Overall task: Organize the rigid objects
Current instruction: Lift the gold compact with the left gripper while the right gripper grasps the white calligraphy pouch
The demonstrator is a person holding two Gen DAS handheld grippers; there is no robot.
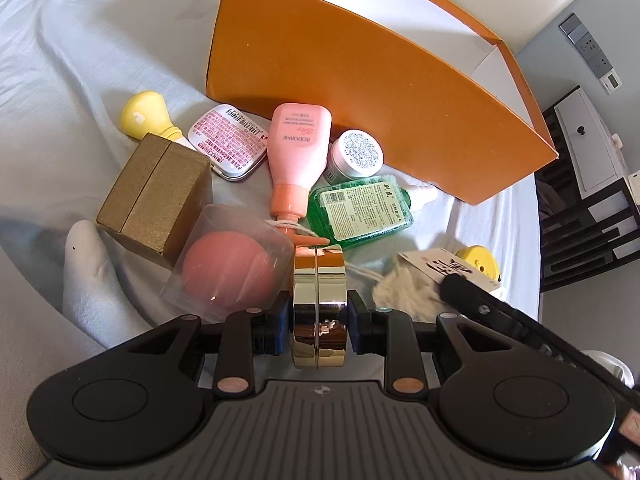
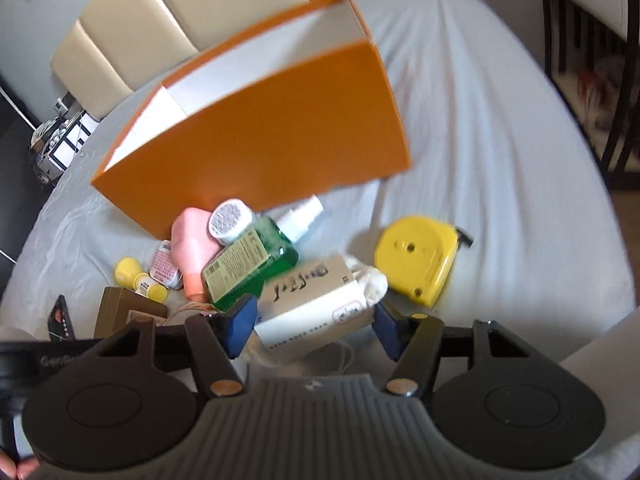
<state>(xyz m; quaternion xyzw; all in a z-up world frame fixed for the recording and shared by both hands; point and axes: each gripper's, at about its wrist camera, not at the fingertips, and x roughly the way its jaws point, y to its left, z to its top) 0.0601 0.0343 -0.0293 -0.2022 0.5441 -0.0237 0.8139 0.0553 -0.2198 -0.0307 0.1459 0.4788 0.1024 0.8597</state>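
Orange box (image 1: pixel 360 92) shows only bare white inside; bottles and tins lie before it. Left gripper (image 1: pixel 319 316) clamps the gold compact (image 1: pixel 319 300); right gripper (image 2: pixel 316 324), jaws apart, straddles the white packet (image 2: pixel 316 304).

Bottles (image 1: pixel 298 156) and jar (image 1: pixel 354 156) lie before the box (image 1: pixel 360 92) — tape measure (image 2: pixel 416 260) rightward.

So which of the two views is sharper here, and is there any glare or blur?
Left wrist: sharp, labels legible, bright reflections on the gold compact in the left gripper. Right wrist: motion blur smears the orange box and the yellow tape measure.
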